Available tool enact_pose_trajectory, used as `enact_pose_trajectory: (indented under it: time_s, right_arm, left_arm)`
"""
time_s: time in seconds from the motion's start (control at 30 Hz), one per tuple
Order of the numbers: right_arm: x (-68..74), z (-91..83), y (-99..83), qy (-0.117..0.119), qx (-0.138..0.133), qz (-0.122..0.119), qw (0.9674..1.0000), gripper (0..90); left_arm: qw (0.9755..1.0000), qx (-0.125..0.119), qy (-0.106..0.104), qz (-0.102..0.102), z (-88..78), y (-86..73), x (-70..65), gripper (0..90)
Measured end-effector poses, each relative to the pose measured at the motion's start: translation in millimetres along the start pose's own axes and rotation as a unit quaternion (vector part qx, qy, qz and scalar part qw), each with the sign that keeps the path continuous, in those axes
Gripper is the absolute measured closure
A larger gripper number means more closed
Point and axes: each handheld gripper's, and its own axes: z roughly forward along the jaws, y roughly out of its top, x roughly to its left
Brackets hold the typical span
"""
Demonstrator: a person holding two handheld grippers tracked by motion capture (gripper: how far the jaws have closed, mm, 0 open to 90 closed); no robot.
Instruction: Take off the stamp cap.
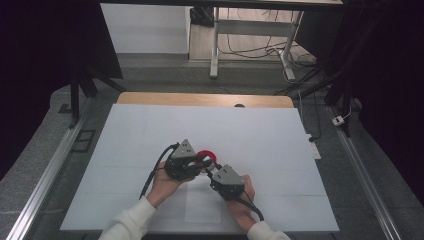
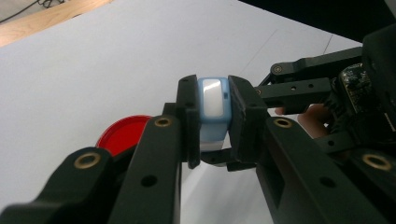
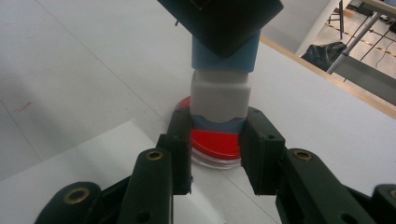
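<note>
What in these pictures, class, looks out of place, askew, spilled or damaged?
Nothing stands out. Both claws, left and right, grip the small blue-and-white block squarely, above the red round lid on the white table. No spill or breakage shows.

Lab, black curtains (image 1: pixel 30 75), floor cables (image 1: pixel 260 50)
</note>
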Motion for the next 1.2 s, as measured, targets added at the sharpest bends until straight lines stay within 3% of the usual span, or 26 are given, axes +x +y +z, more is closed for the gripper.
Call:
enact_pose_trajectory:
  time_s: [0.57,0.6,0.67,0.8,1.2]
  right_arm:
    - [-1.6,0.2,0.6,0.007,0.003,-0.023,0.9997,66.1]
    - [-0.9,1.1,0.4,0.007,0.009,-0.03,0.9995,66.1]
    - [-0.5,2.9,-1.6,0.01,0.013,-0.031,0.9994,66.1]
    - [-0.1,3.0,-2.7,0.011,0.012,-0.024,0.9996,66.1]
    - [-3.0,0.9,-3.0,0.016,0.007,-0.012,0.9998,66.0]
  left_arm:
    - [1.0,0.001,-0.003,-0.005,-0.8,-0.2,1.4,75.6]
    - [0.9999,-0.006,-0.002,-0.008,-1.8,-0.1,1.2,75.7]
    - [0.9996,-0.02,0.02,-0.003,-8.3,2.1,2.8,75.7]
    - [0.9992,-0.031,0.013,-0.024,-16.9,1.9,10.2,75.7]
    - [0.9995,-0.024,0.005,-0.019,-13.0,1.9,7.8,75.7]
